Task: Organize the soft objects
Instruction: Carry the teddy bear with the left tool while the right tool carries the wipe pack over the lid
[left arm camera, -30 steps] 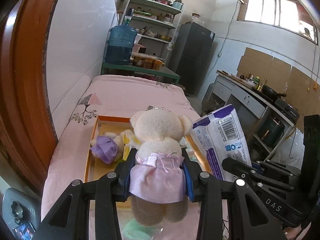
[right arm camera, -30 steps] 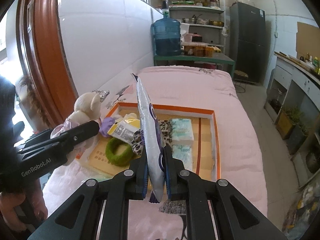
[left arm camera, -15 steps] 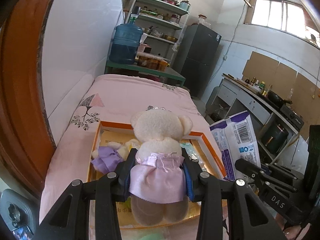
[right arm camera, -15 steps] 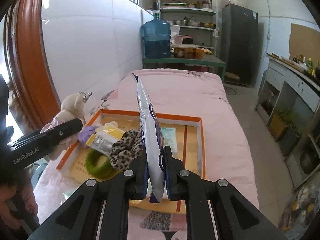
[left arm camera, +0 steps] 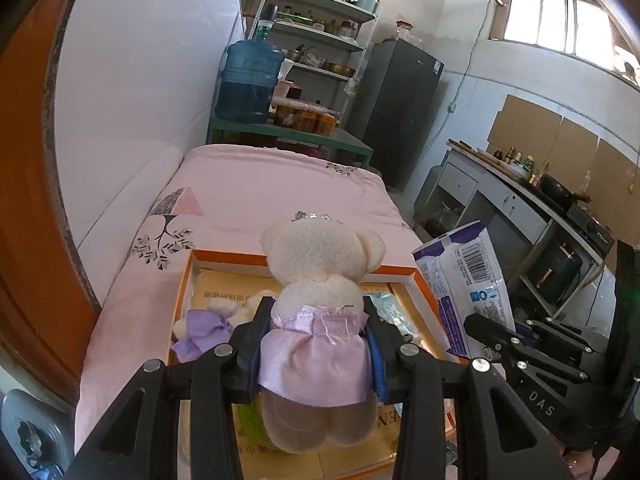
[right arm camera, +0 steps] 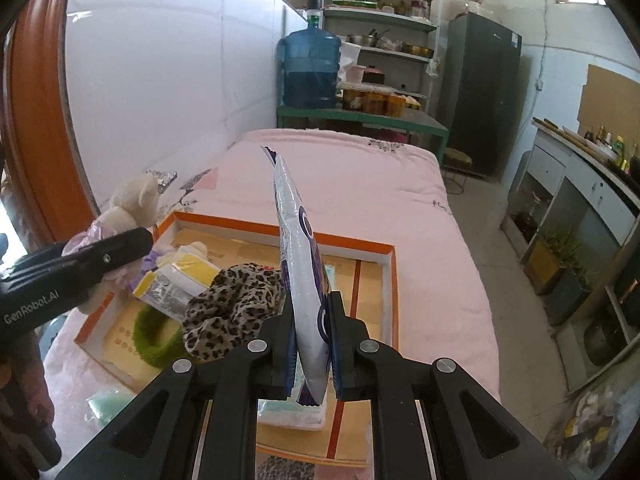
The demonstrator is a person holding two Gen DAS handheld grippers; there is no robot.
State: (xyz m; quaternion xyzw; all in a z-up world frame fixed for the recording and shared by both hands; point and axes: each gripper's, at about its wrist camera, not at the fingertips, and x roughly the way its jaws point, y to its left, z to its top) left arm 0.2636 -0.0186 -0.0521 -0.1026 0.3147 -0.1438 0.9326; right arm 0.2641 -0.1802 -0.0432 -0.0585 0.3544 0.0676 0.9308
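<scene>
**Both tools gripping soft items above the orange tray**

The left tool [left arm camera: 316,344] is clenching a cream plush teddy bear in a shiny lilac skirt [left arm camera: 320,292] around its waist, the bear hanging upright with its back to the camera and its legs dangling below the fingers. The right tool [right arm camera: 312,336] is pinching a flat white and purple plastic pouch [right arm camera: 298,256] near its lower end, the pouch standing on edge and leaning slightly away toward the far side.

Beneath both tools, a shallow orange-rimmed cardboard tray [right arm camera: 390,276] is lying on a pink quilted bed [right arm camera: 360,176]. Inside the tray, on its left part, a fuzzy green ring [right arm camera: 154,338] is sitting nearest, with a leopard-print fabric scrunchie [right arm camera: 230,304] touching it on the right. Just behind those, a yellow and silver foil packet [right arm camera: 180,284] is leaning across them, and a small cream plush toy in a purple dress [left arm camera: 208,326] is lying against the tray's left wall. A pale green packet [left arm camera: 390,312] is lying flat toward the tray's right side.

Past the foot of the bed, a blue water jug [right arm camera: 310,68] is standing on a green-framed bench [right arm camera: 360,116].
</scene>
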